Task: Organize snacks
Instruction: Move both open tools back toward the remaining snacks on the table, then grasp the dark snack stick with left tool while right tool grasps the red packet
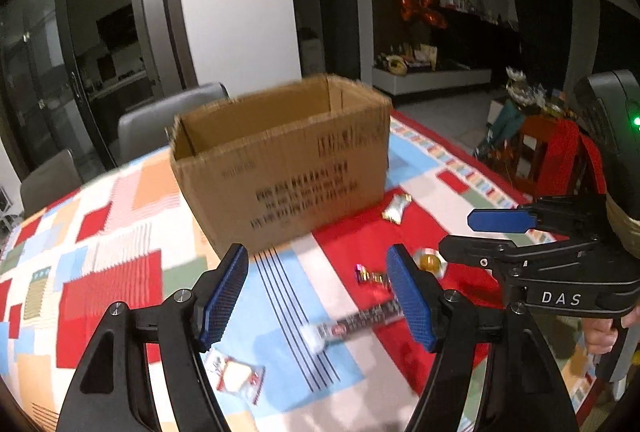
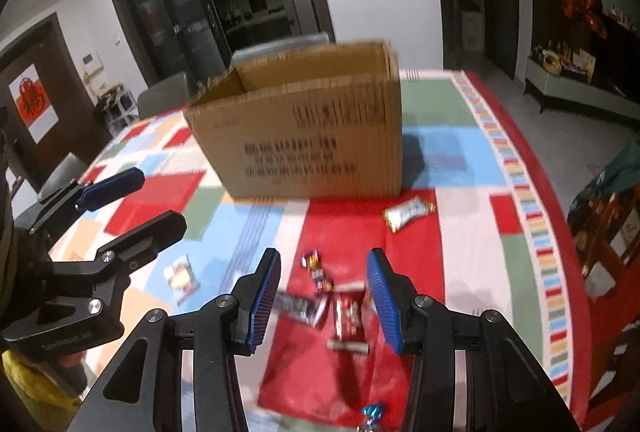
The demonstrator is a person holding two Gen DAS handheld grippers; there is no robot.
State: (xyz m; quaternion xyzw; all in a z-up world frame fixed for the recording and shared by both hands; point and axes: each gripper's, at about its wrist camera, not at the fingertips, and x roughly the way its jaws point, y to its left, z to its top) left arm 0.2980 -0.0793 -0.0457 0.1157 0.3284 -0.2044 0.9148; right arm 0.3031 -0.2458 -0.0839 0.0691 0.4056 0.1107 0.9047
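Note:
An open cardboard box point(image 1: 280, 160) point(image 2: 304, 136) stands on the patchwork tablecloth. Snacks lie loose in front of it. These include a white-gold wrapper point(image 1: 396, 208) point(image 2: 408, 214), a round orange candy point(image 1: 430, 260), small purple candies point(image 2: 316, 264), a long bar point(image 1: 352, 324), a red packet point(image 2: 348, 312), a dark packet point(image 2: 300, 306) and a white-red packet point(image 1: 236, 372) point(image 2: 182, 276). My left gripper point(image 1: 318, 296) point(image 2: 160, 198) hovers open above the long bar. Open too, my right gripper point(image 2: 324, 296) point(image 1: 458, 232) hangs over the red and dark packets. Neither holds anything.
Grey chairs point(image 1: 168, 120) stand behind the table. A wooden chair point(image 2: 608, 232) stands at the right edge of the tablecloth point(image 2: 460, 160). A blue-wrapped candy point(image 2: 372, 412) lies near the front edge. A hand point(image 1: 600, 332) grips the right gripper's handle.

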